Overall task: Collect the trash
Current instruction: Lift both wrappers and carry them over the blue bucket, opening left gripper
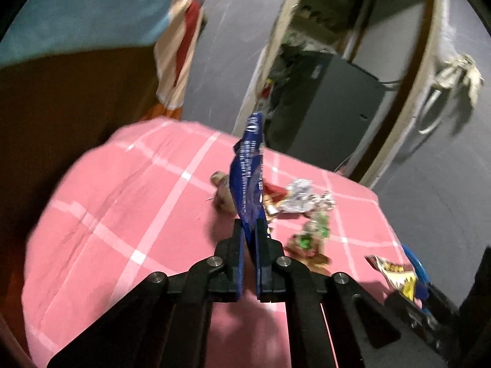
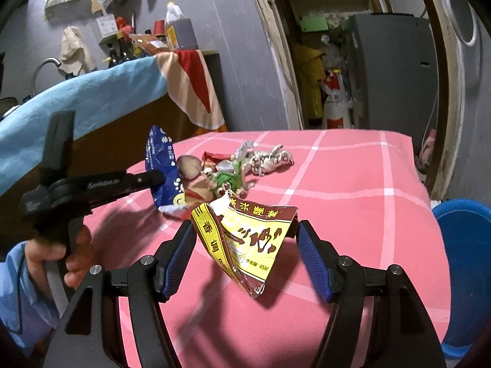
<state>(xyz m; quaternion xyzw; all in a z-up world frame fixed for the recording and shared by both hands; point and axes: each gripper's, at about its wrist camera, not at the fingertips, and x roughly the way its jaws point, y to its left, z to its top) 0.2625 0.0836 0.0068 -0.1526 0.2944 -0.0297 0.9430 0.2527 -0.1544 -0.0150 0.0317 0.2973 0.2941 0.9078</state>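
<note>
Left wrist: left hand-held gripper (image 1: 250,230) pinching one blue wrapper (image 1: 250,168); right hand-held gripper (image 2: 245,239) spread.

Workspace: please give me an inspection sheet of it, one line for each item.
Surface: pink checked cloth, wrinkled.
Job's things: blue wrapper upright in left gripper; yellow packet between right jaws; wrapper pile on cloth.
Clutter: bottles on far counter.
Grippers: left gripper shut on blue wrapper; right gripper wide, jaws at the packet's edges, contact unclear.
Cables: nothing seen for certain.
Surroundings: grey wall, doorway to storeroom, blue tub beside the cloth.
</note>
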